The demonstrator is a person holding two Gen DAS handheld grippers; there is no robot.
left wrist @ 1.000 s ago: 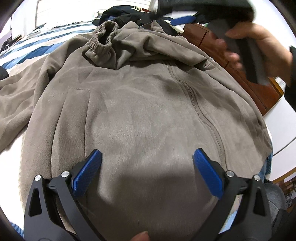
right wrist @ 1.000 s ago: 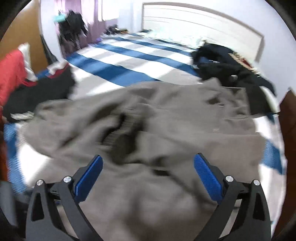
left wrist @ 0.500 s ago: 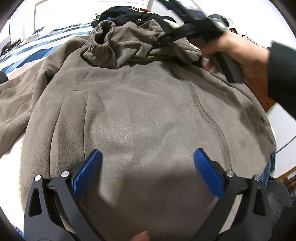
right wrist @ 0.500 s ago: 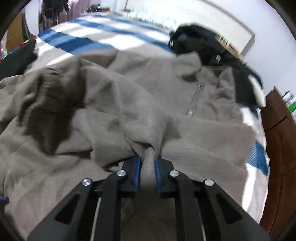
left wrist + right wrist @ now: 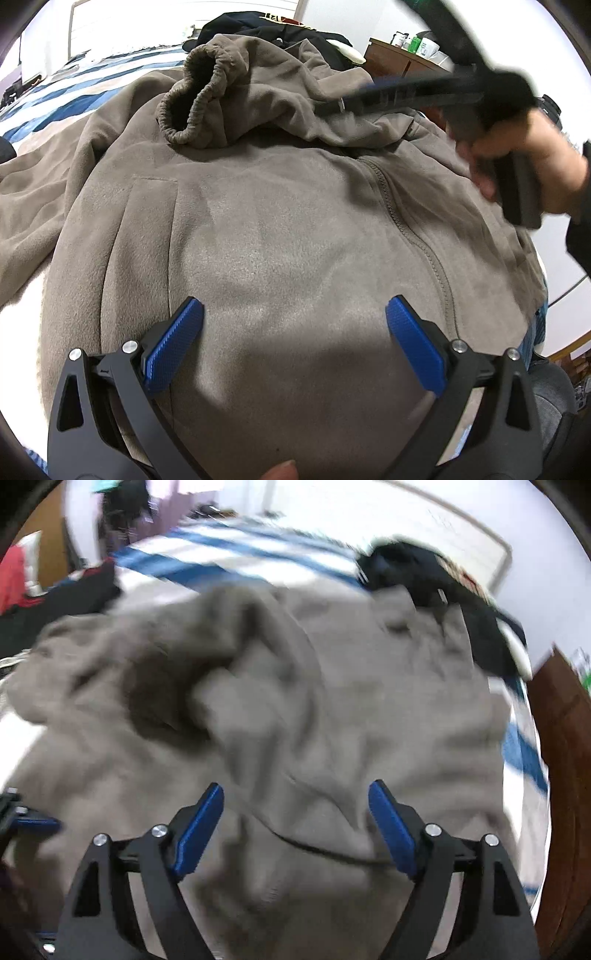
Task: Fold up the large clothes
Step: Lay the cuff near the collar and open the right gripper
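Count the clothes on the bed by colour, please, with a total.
Taupe: 1, the fleece jacket
Black: 2, the heap beyond its collar and the pile at the far left
Red: 1, the garment at the left edge
Total: 4

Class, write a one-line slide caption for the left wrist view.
Open left gripper hovers over a grey fleece jacket spread on a striped bed.

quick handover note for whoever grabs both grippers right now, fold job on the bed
Left gripper: jaws open, empty, hovering over the front of the grey fleece jacket.
Right gripper: jaws opening, fleece beneath them, nothing pinched.
Jacket lies spread on the striped bed, one sleeve laid across the chest, its cuff up by the collar.
Left: the other sleeve, spread off to the side, then folding the body.
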